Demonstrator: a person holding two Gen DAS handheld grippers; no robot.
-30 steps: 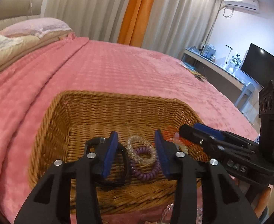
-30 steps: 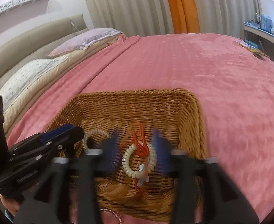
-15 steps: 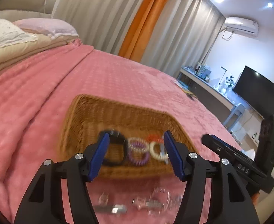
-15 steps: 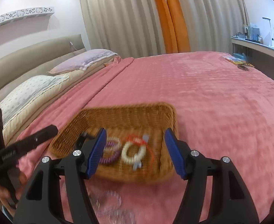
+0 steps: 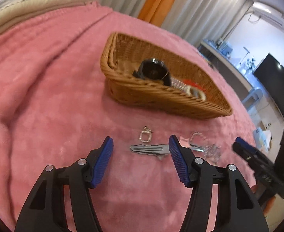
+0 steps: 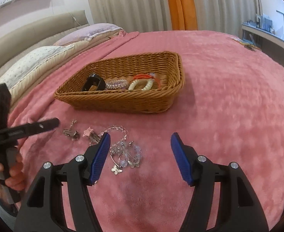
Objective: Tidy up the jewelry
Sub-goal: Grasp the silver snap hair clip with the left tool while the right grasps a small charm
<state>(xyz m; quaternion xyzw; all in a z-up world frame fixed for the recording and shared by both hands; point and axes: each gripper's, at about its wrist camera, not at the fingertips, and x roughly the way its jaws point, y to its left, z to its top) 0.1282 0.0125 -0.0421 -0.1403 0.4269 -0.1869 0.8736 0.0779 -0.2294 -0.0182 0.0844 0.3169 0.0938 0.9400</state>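
The wicker basket (image 6: 122, 96) already holds a watch and hair ties; clips and a crystal bracelet (image 6: 125, 150) remain on the bedspread (image 6: 228, 116). Both the left gripper (image 5: 141, 154) and right gripper (image 6: 140, 150) hover with jaws apart, empty.

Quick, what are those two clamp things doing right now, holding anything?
Left gripper: open, holding nothing.
Right gripper: open, holding nothing.

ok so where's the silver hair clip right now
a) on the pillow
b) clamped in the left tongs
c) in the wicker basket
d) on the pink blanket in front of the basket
d: the silver hair clip lies flat on the pink blanket, on the near side of the wicker basket; the left tongs are open and hold nothing.
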